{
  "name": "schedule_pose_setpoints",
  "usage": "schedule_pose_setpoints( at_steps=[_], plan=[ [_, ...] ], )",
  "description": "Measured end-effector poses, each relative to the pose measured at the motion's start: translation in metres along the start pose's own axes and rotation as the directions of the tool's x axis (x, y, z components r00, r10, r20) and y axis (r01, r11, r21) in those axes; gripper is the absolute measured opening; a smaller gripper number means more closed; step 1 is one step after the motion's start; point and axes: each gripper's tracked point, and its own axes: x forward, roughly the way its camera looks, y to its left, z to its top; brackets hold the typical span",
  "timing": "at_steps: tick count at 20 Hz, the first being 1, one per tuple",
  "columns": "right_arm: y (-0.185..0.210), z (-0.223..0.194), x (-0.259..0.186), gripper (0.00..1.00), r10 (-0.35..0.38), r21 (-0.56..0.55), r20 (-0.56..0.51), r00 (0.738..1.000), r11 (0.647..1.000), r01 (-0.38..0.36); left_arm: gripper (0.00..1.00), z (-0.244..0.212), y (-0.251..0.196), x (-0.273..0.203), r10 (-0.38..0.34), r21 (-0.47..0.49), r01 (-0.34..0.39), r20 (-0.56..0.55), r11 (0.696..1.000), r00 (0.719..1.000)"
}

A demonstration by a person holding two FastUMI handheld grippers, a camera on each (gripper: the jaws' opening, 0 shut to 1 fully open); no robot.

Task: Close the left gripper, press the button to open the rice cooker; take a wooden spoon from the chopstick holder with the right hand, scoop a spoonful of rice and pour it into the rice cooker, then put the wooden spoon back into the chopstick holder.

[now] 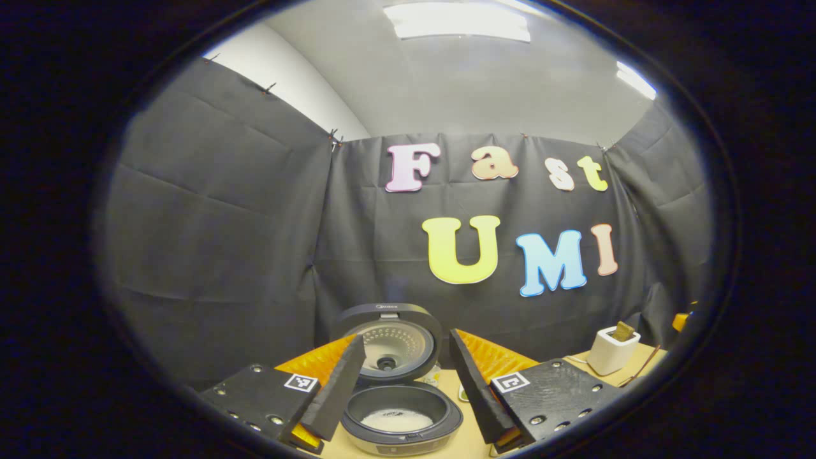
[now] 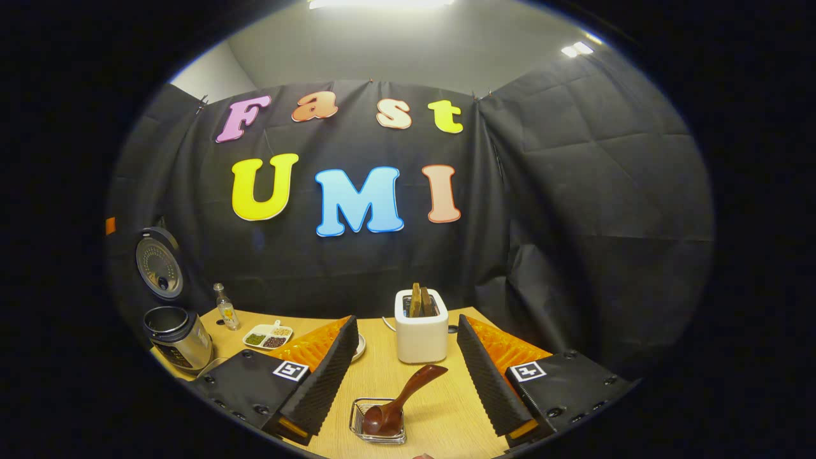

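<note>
**Spoon back in holder, task near its end**

While the cooker is standing open at six o'clock in the left gripper view, its lid is tilting up behind the pot and a thin layer of rice is lying inside. The table is carrying a toaster at twelve o'clock of the right gripper, with a divided dish and a small bottle off at ten. Both grippers are gaping wide, gripping nothing; the left gripper is hovering just before the cooker. The spoon is leaning in the wire holder between the right fingers. Judging by this, the return step is finishing; next is only pulling away without snagging the handle.
</note>
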Motion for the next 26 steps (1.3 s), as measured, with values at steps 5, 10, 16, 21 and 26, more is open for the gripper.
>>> schedule_pose_setpoints(
  at_steps=[5,10,16,21,26],
  plan=[
    [-0.008,-0.042,0.030,0.98,-0.007,0.072,-0.110,0.994,0.997,0.015,0.83,0.006,0.012,-0.023,0.020,0.033,-0.020,-0.006,0.999,1.000],
    [-0.012,-0.085,0.049,0.98,0.004,0.157,-0.235,0.972,0.987,0.034,0.80,0.009,0.022,-0.040,0.043,0.077,-0.042,-0.009,0.996,0.999],
    [0.002,-0.145,0.055,0.98,0.077,0.311,-0.396,0.915,0.949,0.055,0.80,0.000,0.034,-0.050,0.070,0.092,-0.066,-0.041,0.994,0.997],
    [0.013,-0.172,0.058,0.68,0.123,0.383,-0.459,0.880,0.921,0.071,0.83,-0.008,0.048,-0.054,0.092,0.098,-0.086,-0.066,0.992,0.994],
    [0.013,-0.162,0.046,0.19,0.114,0.390,-0.465,0.878,0.917,0.087,0.80,-0.014,0.054,-0.055,0.096,0.096,-0.088,-0.085,0.991,0.992]
  ],
)
